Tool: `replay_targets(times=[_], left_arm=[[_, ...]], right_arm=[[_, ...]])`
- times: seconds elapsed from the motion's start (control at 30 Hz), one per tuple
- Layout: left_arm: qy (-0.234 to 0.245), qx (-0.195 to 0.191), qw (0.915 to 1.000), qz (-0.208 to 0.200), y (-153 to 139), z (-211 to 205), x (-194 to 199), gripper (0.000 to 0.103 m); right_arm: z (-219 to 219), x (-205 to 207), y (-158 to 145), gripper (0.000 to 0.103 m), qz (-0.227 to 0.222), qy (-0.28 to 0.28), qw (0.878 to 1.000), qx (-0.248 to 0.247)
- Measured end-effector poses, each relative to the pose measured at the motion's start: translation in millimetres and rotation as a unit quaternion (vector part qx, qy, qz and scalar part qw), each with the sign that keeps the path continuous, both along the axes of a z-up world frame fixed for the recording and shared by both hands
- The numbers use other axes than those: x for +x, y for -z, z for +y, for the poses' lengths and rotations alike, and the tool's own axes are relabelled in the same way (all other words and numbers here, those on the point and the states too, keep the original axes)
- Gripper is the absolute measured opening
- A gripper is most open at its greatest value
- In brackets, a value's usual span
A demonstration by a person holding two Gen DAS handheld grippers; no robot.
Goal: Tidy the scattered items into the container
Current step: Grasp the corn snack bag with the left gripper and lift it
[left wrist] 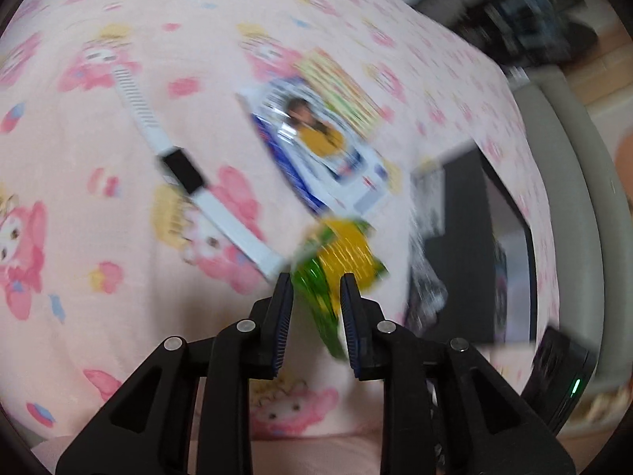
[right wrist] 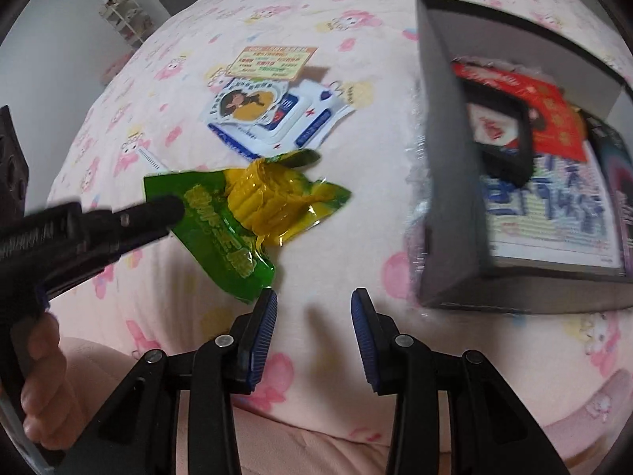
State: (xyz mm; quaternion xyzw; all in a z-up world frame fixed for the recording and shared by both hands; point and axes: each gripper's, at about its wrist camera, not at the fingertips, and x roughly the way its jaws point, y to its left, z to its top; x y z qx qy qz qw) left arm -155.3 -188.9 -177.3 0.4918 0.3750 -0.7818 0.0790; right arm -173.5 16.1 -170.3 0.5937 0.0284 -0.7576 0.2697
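I hold the left gripper on the green and yellow corn packet; its jaws pinch the green end of the packet, and the yellow end hangs free over the bed. In the right wrist view this gripper comes in from the left side, with my hand on its handle. The left wrist view is blurred, so I cannot tell small details there.

The right gripper hovers over the pink sheet near the front edge of the bed; its jaws are spread and nothing is between them.

The dark box stands toward the right edge of the bed, with red and printed packets already inside. Toward the far edge lie flat sachets in a small heap. A white watch with a black face lies stretched out, left of the sachets.
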Motion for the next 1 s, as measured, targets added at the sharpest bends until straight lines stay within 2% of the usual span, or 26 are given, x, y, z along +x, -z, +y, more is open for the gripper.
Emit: replay_targets(times=[0.07,0.2,0.27,0.37,0.43,0.5,0.57,0.63,0.77,0.8,0.87,1.0], left_arm=[[-0.026,0.010,0.9996,0.005,1.5,-10.7,2.8,0.023],[-0.004,0.024,0.9997,0.004,7.3,-5.4,-4.3,0.023],[0.010,-0.002,0.9998,-0.016,10.3,2.1,-9.4,0.023],[0.030,-0.041,0.9977,-0.045,14.9,13.4,-17.2,0.023],[0.043,-0.062,0.9949,-0.066,18.8,20.0,-21.9,0.023],[0.052,-0.049,0.9933,-0.090,28.2,21.5,-23.9,0.021],[0.065,-0.043,0.9930,-0.089,28.4,26.4,-24.3,0.021],[0.087,-0.051,0.9916,-0.080,24.6,35.3,-24.9,0.021],[0.143,-0.076,0.9804,-0.111,30.0,60.4,-24.4,0.030],[0.156,-0.071,0.9774,-0.123,34.0,65.3,-24.3,0.031],[0.172,-0.034,0.9758,-0.131,39.1,69.2,-20.2,0.032],[0.163,0.044,0.9797,-0.108,37.9,63.4,-5.6,0.032]], right_arm=[[-3.3,1.2,7.4,0.035,-0.005,-0.019,1.000,0.002],[-3.4,-1.6,13.3,0.035,-0.013,-0.041,0.999,0.020],[-3.1,-4.7,7.4,0.035,-0.001,-0.049,0.999,0.020],[3.1,-7.8,4.6,0.035,0.012,-0.036,0.999,-0.013],[10.0,-10.3,13.9,0.035,-0.003,-0.016,0.999,-0.042],[16.1,-11.7,28.3,0.035,-0.027,0.008,0.998,-0.057],[18.5,-9.7,34.5,0.035,-0.026,0.020,0.998,-0.055],[18.7,-7.5,30.6,0.035,-0.012,0.023,0.999,-0.047],[23.0,-9.6,21.5,0.035,-0.009,0.035,0.997,-0.064],[24.5,-10.6,19.4,0.035,-0.009,0.039,0.997,-0.070],[26.2,-12.2,21.0,0.035,-0.019,0.044,0.996,-0.072],[28.7,-13.8,23.4,0.035,-0.032,0.054,0.995,-0.076]])
